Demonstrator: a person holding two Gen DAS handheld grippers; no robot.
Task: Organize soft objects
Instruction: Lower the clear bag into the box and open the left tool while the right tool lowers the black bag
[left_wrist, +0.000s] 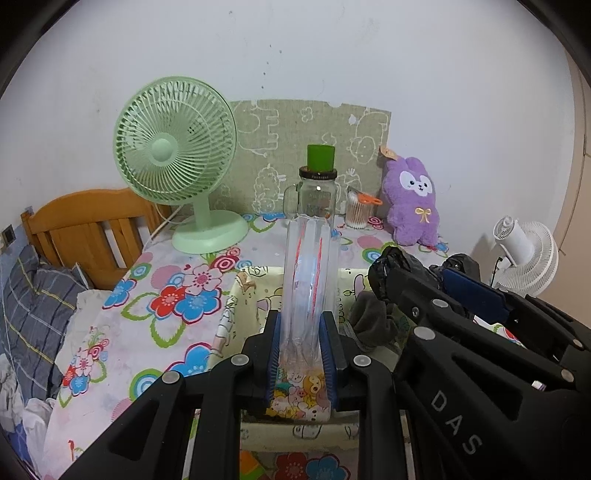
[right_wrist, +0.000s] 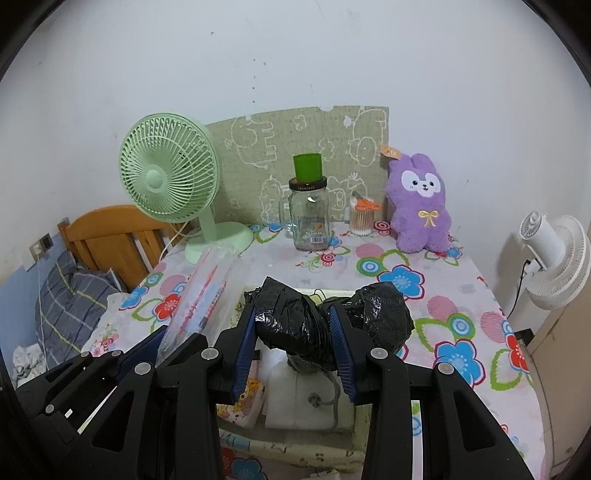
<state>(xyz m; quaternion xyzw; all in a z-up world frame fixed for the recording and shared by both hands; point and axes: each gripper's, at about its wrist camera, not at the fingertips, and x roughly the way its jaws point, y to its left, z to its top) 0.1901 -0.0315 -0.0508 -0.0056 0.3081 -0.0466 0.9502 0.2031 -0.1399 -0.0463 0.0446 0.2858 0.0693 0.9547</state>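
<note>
While the left hand-held gripper (left_wrist: 301, 354) clamps a clear packet (left_wrist: 308, 280), the right hand-held gripper (right_wrist: 295, 343) pinches a black bag (right_wrist: 295, 321), hiding the box (right_wrist: 295, 406).

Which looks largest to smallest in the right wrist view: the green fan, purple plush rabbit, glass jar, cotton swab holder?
1. green fan
2. purple plush rabbit
3. glass jar
4. cotton swab holder
All stand at the table's far edge, so nearness hardly skews this.

- Clear packet (left_wrist: 308, 291): see-through plastic with red stripes, standing upright over the bin (left_wrist: 236, 295), its cartoon-printed lower end pinched between the left gripper's (left_wrist: 303, 363) pads.
- Black bag (right_wrist: 295, 325): crinkled, bunched plastic, clamped in the right gripper (right_wrist: 293, 345) above the bin.
- Grey cloth (left_wrist: 369, 325): crumpled inside the bin.
</note>
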